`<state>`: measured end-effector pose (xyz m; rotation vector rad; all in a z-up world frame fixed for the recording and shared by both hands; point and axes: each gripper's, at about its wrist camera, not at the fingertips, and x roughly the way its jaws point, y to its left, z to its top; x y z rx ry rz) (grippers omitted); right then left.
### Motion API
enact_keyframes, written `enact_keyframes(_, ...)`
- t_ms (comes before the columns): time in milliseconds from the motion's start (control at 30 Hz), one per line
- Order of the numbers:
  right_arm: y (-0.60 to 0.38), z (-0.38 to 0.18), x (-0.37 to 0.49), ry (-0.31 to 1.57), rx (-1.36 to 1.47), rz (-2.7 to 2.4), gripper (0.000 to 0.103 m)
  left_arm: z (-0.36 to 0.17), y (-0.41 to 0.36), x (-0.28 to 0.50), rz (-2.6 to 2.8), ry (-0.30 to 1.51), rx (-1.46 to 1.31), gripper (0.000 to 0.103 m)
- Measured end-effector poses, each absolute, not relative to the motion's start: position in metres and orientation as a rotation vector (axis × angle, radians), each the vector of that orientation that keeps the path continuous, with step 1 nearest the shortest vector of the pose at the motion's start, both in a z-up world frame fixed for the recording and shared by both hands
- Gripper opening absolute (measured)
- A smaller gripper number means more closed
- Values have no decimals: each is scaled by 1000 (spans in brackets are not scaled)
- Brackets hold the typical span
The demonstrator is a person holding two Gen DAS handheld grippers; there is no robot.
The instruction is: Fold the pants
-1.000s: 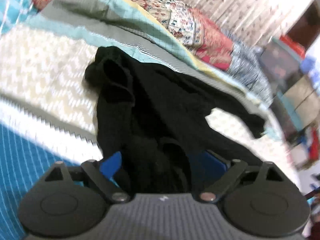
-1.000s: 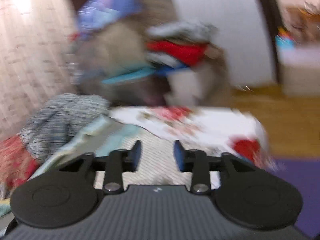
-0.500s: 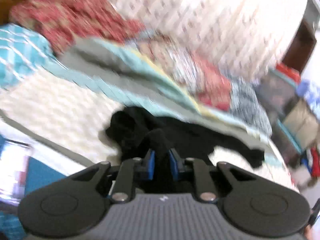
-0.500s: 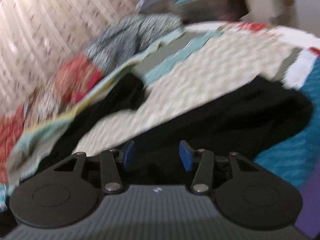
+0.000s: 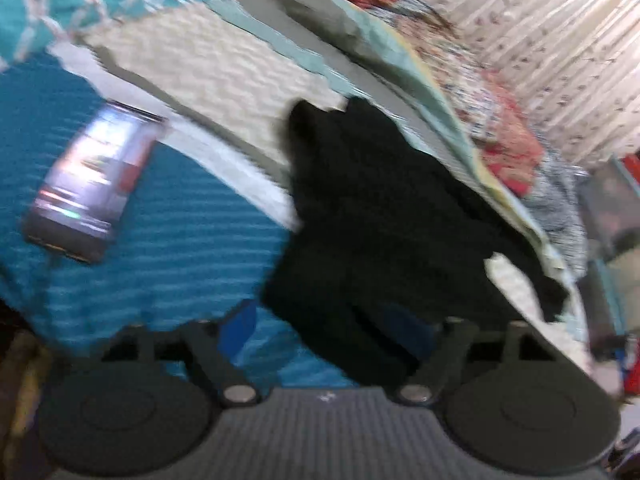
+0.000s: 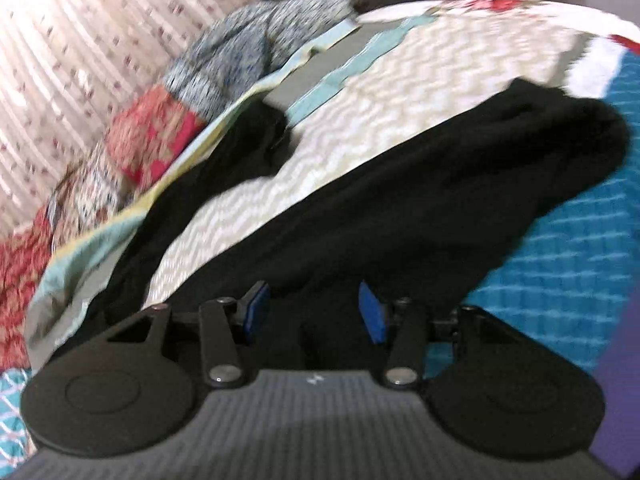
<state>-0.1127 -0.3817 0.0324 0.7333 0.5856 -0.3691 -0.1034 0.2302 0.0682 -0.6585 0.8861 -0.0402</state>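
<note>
Left wrist view, near field: we find the left gripper [image 5: 326, 326] spread wide, blue pads well apart. Black cloth of the pants [image 5: 384, 216] lies across the gap and over the right-hand pad, but nothing is pinched — we judge it has hold of nothing.

Right wrist view, near field: the right gripper [image 6: 316, 312] is also parted, approx. half open, blue pads either side of a band of black fabric. The pants [image 6: 400, 208] sit under and between the fingers; no closure on the cloth is seen. Whether the pads touch the fabric we cannot tell, given blur.

Mid field: the garment lies on the bed, partly on the teal cover [image 5: 160, 232] and partly on the cream quilt [image 5: 224, 68]. One leg runs out along the cream quilt toward the far bedding; the other part sits bunched nearer the grippers. Edges are uneven, legs not aligned.

Far field: a phone [image 5: 94, 180] rests on the teal cover, well apart from the pants. Piled patterned bedding [image 5: 492, 92] and a curtain [image 5: 560, 32] lie beyond.

Progress, in our judgement: early stage. No clean fold visible — garment needs spreading flat, legs matched, then folding. Essentially all work remains.
</note>
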Motion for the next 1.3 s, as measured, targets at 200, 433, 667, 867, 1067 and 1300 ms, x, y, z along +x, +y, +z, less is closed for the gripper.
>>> enact_keyframes(200, -415, 27, -165, 527, 755, -480, 52, 33, 215, -69, -90, 982, -814, 95)
enact_keyframes(433, -462, 18, -198, 446, 838, -579, 52, 12, 205, -51, -12, 983, -882, 93)
enact_keyframes(667, -523, 0, -187, 344, 1109, -576, 54, 23, 214, -44, 30, 1002, -934, 16)
enact_keyframes(867, -534, -3, -183, 297, 1265, -522, 54, 66, 219, -52, 21, 930, -907, 16)
enact_keyframes(1067, -557, -7, -165, 302, 1346, -535, 47, 88, 228, -51, 18, 878, -919, 16)
enact_keyframes(1300, -583, 59, -130, 204, 1161, -399, 10, 96, 233, -50, 18, 863, -932, 16)
